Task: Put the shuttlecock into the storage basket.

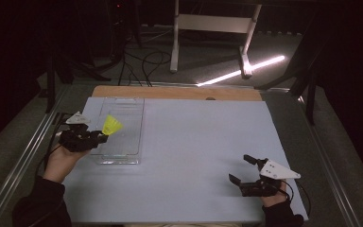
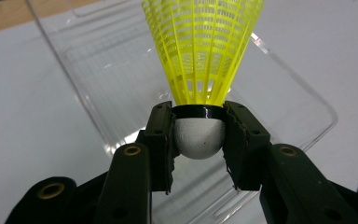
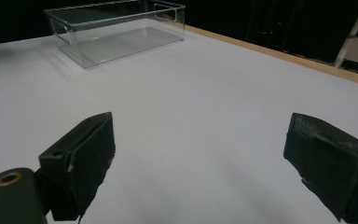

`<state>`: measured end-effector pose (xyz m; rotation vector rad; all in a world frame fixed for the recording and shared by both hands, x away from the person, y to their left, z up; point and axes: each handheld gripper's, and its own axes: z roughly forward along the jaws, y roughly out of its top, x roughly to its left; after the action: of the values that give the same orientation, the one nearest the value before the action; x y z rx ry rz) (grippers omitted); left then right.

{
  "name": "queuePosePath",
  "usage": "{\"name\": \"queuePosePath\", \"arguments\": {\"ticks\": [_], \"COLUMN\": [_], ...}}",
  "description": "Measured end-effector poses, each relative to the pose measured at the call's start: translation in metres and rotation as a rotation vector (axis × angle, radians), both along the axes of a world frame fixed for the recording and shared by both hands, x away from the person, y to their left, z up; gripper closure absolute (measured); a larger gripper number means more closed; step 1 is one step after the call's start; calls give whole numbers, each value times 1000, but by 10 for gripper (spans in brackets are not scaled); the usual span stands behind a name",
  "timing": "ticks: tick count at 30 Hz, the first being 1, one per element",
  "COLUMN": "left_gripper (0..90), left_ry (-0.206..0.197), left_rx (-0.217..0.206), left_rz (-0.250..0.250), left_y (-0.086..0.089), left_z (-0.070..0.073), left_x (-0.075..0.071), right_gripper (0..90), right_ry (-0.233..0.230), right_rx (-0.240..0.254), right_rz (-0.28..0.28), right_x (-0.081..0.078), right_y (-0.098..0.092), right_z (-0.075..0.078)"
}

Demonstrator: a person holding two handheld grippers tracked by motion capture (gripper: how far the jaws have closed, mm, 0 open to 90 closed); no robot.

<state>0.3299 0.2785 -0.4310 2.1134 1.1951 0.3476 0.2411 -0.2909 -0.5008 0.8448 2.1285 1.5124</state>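
Right tongs [image 1: 244, 169] sit low at the near right of the bench [image 1: 194, 142], jaws spread wide, nothing between them.

Left tongs [image 2: 199, 135] are clamped on the white cork nose of a yellow shuttlecock [image 2: 204, 51]; the skirt points away from the hand. The high view puts the shuttlecock over the clear plastic tray [image 1: 137, 130] at the left of the bench, above its floor rather than resting on it.

Risks, as judged:
- The grip bears on a rounded nose, so it may squirt out if the squeeze eases unevenly.
- If released from height, the light skirt could catch air or bounce and tip it over the tray wall.
- The light tray may slide if nudged.
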Motion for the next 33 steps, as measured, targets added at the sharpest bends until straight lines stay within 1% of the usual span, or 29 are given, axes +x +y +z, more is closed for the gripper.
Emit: {"name": "queuePosePath", "arguments": {"ticks": [3,6,9,11,12,19,21,23,24,25,26,27,28,33], "left_gripper": [655,655,655,655,655,655,655,654,655,655,655,655,655,654], "left_ry": [5,12,22,29,28,53,66,78,78,104,104,116,124,151], "left_rx": [1,-7,7,6,13,34,33,40,40,45,45,62,62,94], "left_rz": [7,25,34,36,40,52,50,53,53,58,58,65,63,51], "left_y": [3,6,6,6,6,6,6,5,5,5,5,4,3,-2], "left_z": [-3,-6,-9,-11,-12,-15,-15,-16,-16,-18,-18,-19,-19,-18], "left_x": [-2,-2,-3,-3,-3,-3,-3,-2,-2,-1,-1,-1,-1,0], "right_gripper": [88,88,88,88,88,88,88,88,88,88,88,88,88,89], "right_ry": [1,2,1,2,1,3,2,2,2,1,1,2,1,3], "right_rx": [0,1,-2,-3,-3,2,1,1,1,0,0,0,0,-1], "right_rz": [0,0,2,3,3,0,2,1,1,2,2,1,3,3], "right_x": [0,0,0,0,0,0,0,0,0,0,0,0,0,0], "right_y": [0,0,0,0,0,0,0,0,0,0,0,0,0,0], "right_z": [0,0,0,0,0,0,0,0,0,0,0,0,0,0]}}
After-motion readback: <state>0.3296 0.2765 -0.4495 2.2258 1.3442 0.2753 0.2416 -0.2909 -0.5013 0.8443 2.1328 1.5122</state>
